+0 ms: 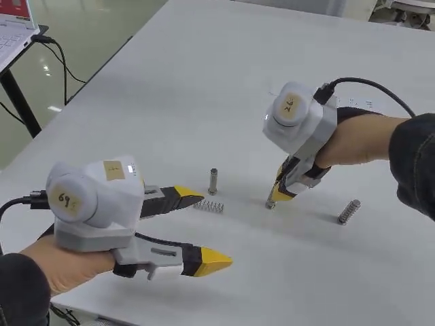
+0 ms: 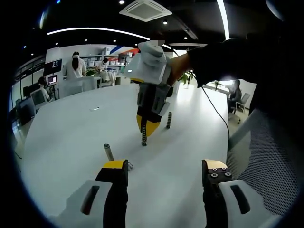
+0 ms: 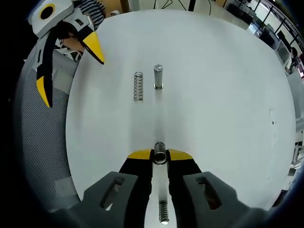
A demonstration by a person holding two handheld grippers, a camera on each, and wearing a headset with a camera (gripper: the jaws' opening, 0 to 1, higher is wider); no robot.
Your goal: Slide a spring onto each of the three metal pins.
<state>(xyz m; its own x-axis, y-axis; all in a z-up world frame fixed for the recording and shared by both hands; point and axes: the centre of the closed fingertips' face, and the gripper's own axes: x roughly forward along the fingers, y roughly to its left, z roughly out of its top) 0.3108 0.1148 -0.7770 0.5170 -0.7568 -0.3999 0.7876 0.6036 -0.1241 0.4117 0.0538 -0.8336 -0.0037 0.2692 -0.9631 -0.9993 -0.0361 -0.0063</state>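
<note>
— Left side?
— The left gripper (image 1: 212,229) has its fingers spread, holding nothing. Just past them, a loose spring (image 1: 209,206) lies beside an upright bare pin (image 1: 213,181) on the tabletop (image 1: 170,102).
— Right?
— The right gripper (image 1: 275,198) pinches a second spring (image 3: 160,153) on end; further right is a spring-covered pin (image 1: 349,212).

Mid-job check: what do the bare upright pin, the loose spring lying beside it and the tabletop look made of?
Pin: looks like bare steel, going by its grey metallic sheen and wider base.
Loose spring: thin silvery coiled wire, likely steel, with the separate coils showing plainly.
Tabletop: smooth matte white, probably laminate or painted board. It shows soft glare and no grain.
</note>
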